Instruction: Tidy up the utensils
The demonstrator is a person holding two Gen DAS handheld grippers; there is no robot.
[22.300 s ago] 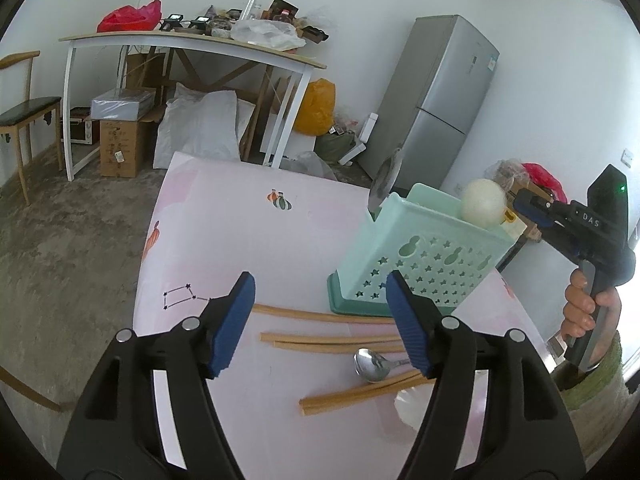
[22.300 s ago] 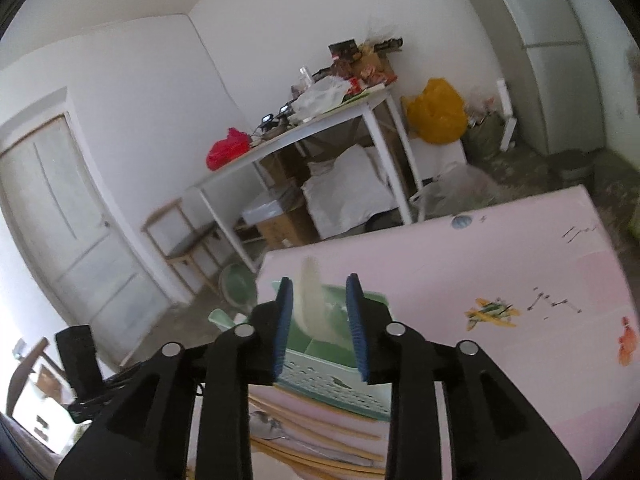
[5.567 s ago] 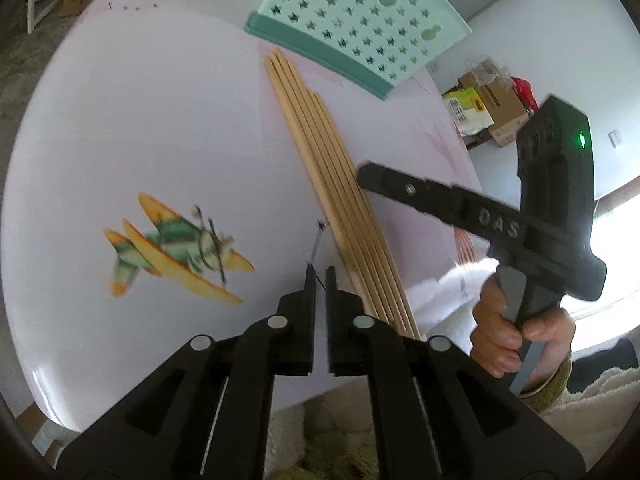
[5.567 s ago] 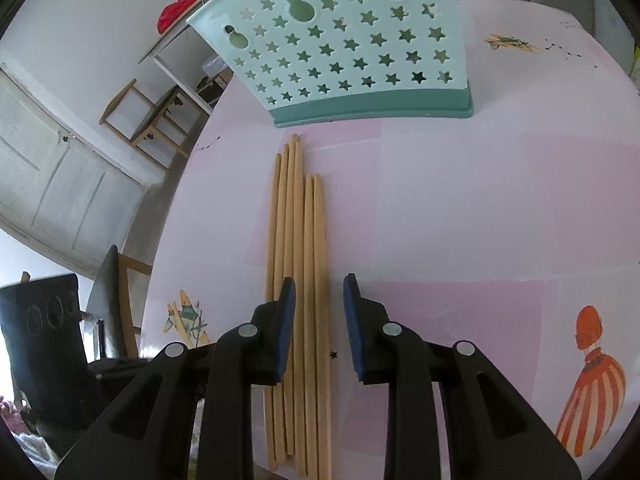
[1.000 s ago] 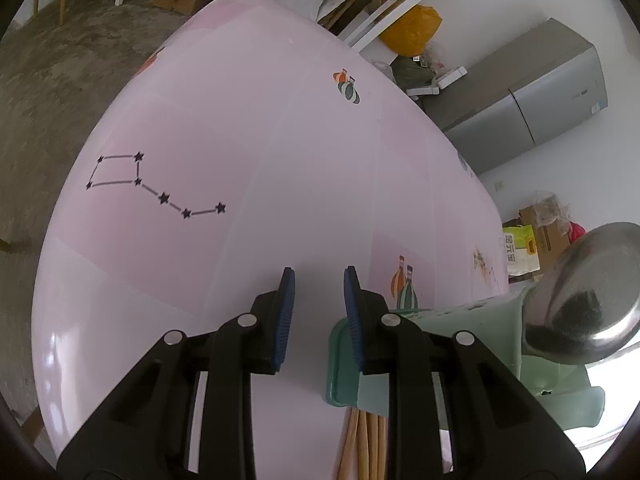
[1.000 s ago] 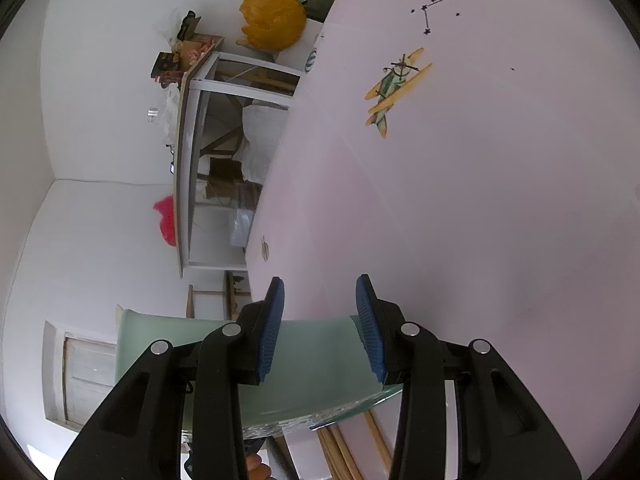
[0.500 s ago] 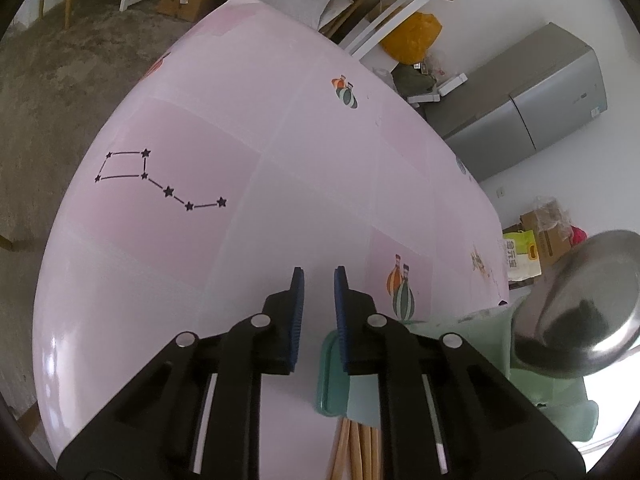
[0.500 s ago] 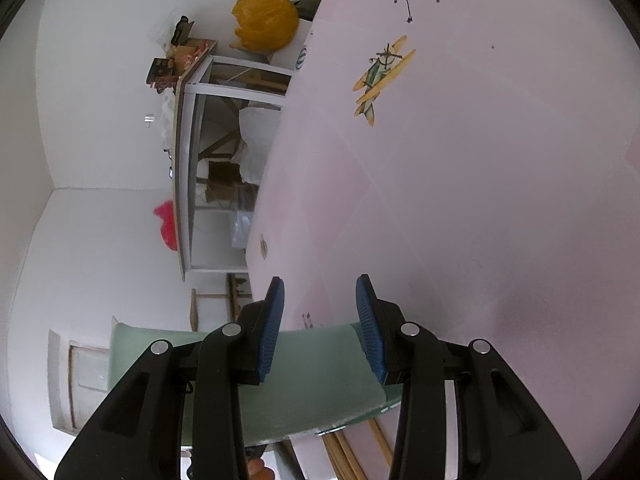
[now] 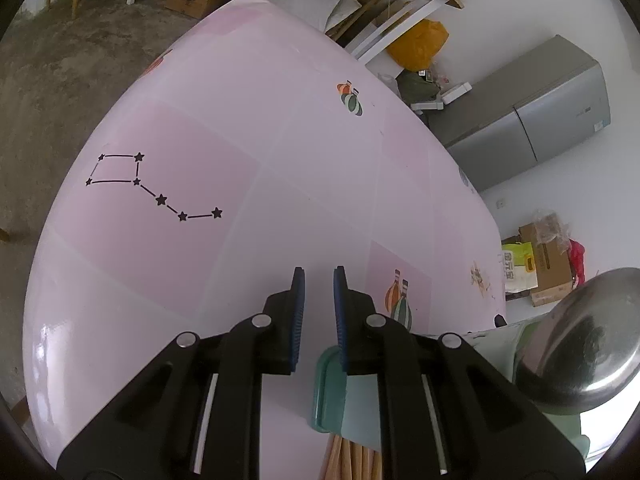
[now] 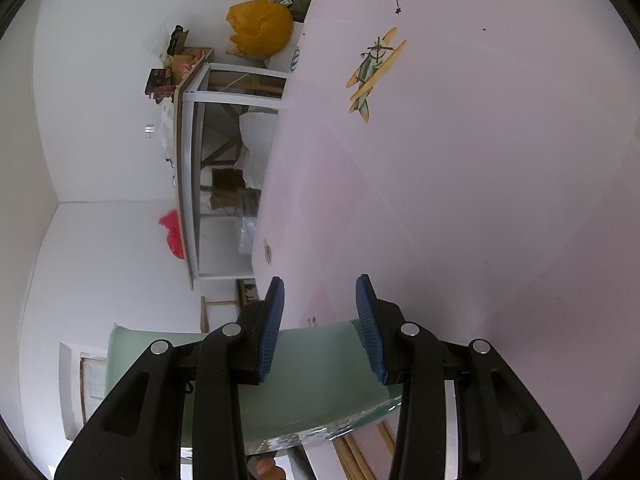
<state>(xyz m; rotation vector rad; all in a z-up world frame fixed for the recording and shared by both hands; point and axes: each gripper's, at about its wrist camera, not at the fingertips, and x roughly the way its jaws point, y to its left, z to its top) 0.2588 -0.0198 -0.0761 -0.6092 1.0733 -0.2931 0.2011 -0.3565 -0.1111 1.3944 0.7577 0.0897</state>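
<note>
Tabletop (image 9: 248,128): pink, printed with a star constellation at left, striped balloons further right.
Left gripper (image 9: 319,312): pointed steeply down at the tabletop; jaws drawn to a narrow slit, blue pads nearly parallel, nothing between them.
Basket (image 9: 332,392): mint-green, darker green base edge showing just under and right of the left gripper's right finger (left-wrist view); not clamped by that gripper.
Chopsticks (image 9: 352,460): pale wooden bundle, ends visible at bottom edge below the basket base, lying on the tabletop.
Ladle bowl (image 9: 580,344): shiny steel, at far right, standing above the basket's rim (handle hidden).
Right gripper (image 10: 320,324): view rolled sideways; jaws partly apart, blue pads either side of the basket wall (image 10: 316,380); contact of pads with the wall cannot be told (wall sits back near the finger roots).
Chopsticks, right-wrist view (image 10: 352,460): ends visible below the basket.
Background: grey fridge (image 9: 536,116), orange bag (image 9: 420,44), cluttered side table (image 10: 192,128).
</note>
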